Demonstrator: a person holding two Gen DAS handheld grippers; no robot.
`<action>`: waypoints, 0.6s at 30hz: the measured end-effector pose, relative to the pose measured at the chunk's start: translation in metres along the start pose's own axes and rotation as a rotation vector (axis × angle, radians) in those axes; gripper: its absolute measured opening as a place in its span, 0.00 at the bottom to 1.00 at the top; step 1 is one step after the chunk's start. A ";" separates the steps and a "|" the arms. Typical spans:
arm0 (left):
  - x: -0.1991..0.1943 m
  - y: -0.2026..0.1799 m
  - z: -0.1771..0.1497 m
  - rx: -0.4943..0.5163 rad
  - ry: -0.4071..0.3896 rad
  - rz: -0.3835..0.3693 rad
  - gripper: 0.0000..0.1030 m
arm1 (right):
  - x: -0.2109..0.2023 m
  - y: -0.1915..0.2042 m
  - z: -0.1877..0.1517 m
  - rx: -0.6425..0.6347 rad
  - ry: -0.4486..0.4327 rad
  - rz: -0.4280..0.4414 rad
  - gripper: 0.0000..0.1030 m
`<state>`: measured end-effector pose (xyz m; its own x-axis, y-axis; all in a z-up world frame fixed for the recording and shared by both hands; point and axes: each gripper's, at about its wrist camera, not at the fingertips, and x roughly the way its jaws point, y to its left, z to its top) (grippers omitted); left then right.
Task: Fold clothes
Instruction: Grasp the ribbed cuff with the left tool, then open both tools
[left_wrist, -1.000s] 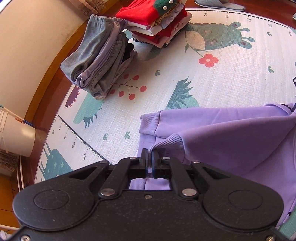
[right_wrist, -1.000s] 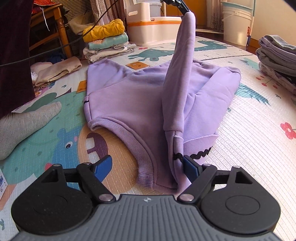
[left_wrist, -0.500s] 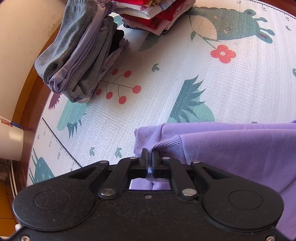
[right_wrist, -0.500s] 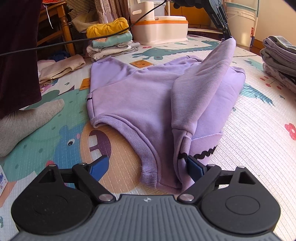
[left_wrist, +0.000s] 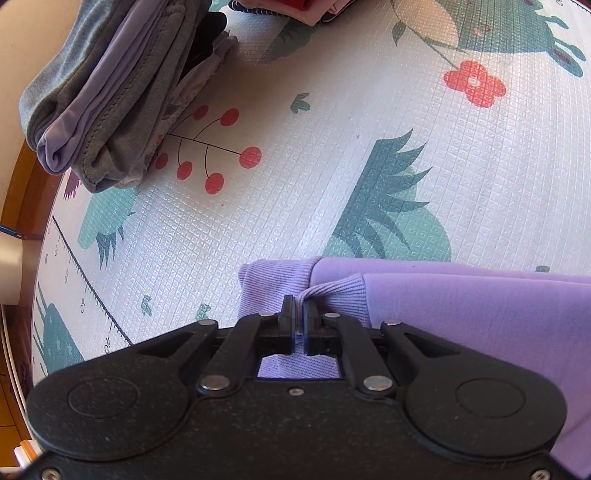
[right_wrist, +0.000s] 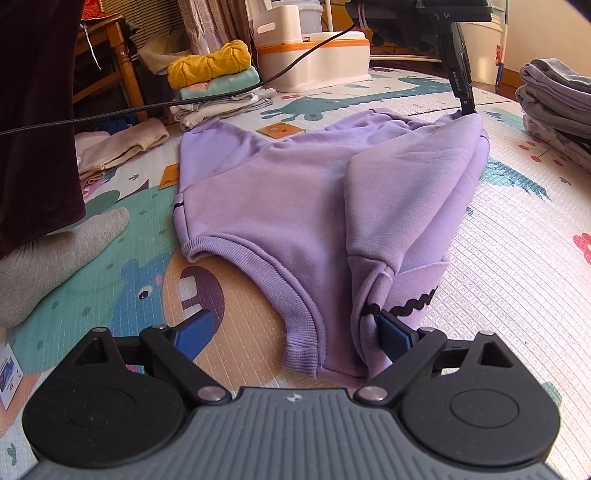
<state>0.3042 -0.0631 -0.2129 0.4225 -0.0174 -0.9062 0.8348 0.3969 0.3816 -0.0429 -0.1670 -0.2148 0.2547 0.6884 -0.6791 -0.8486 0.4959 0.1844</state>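
Two grippers working: my left gripper (left_wrist: 299, 314) is clamping the sleeve cuff (left_wrist: 340, 291) of the purple sweatshirt (right_wrist: 295, 206) on the play mat (left_wrist: 332, 166), sleeve running lengthwise toward my right gripper (right_wrist: 295, 332), whose jaws are opening around the hem, not pressing it.

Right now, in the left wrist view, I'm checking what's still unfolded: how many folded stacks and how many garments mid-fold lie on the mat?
Folded stacks: 2, the grey stack and the red-and-white stack, cut off at the top edge.
Garments mid-fold: 1, the purple sweatshirt.
Total: 3.
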 end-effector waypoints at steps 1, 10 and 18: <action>0.004 0.001 0.001 -0.009 0.008 0.000 0.03 | 0.000 0.000 0.000 0.000 0.000 -0.001 0.90; 0.005 0.047 -0.003 -0.227 -0.017 0.188 0.11 | -0.001 0.001 0.000 0.002 0.003 -0.007 0.90; -0.028 0.036 -0.035 -0.237 -0.127 -0.079 0.11 | -0.021 -0.004 -0.004 0.022 -0.021 -0.081 0.84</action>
<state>0.3102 -0.0158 -0.1801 0.4130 -0.1661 -0.8955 0.7673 0.5932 0.2438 -0.0462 -0.1854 -0.2041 0.3325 0.6564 -0.6772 -0.8142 0.5622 0.1452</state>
